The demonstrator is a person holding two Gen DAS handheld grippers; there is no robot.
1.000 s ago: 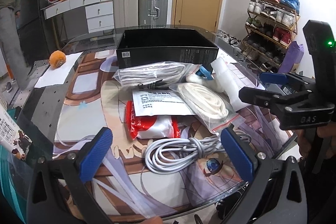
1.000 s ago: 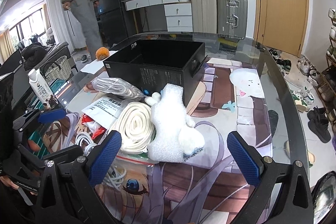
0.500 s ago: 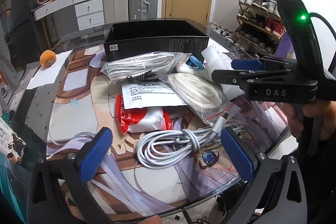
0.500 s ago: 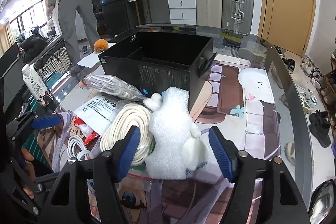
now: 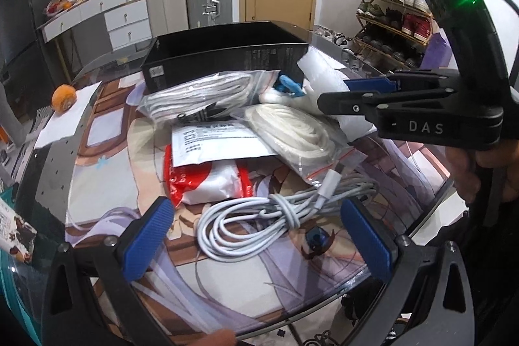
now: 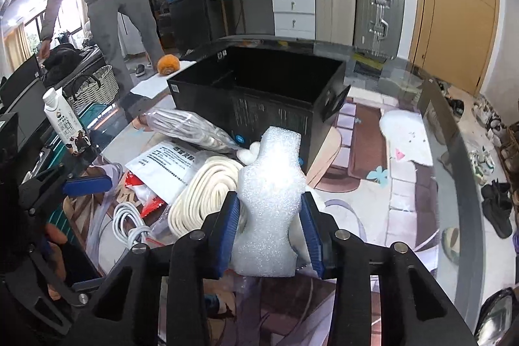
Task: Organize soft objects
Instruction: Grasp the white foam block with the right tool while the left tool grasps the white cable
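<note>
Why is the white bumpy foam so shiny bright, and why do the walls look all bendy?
In the right wrist view, the foam piece is so overexposed that its middle washes out to plain white, while the black box behind stays dark. In both views the fisheye lens bows straight things near the edges, like the door, and leaves black corners; in the left wrist view the glass table shows faint reflections.

We count one open black cardboard box [image 6: 259,86], two clear bags of coiled white rope [image 5: 288,132] [image 5: 201,96], one loose grey-white cable bundle [image 5: 259,222], one white foam piece [image 6: 271,203], one orange fruit [image 5: 64,93].

Right gripper [image 6: 271,235] apparently clamps white foam piece [image 6: 271,200].
</note>
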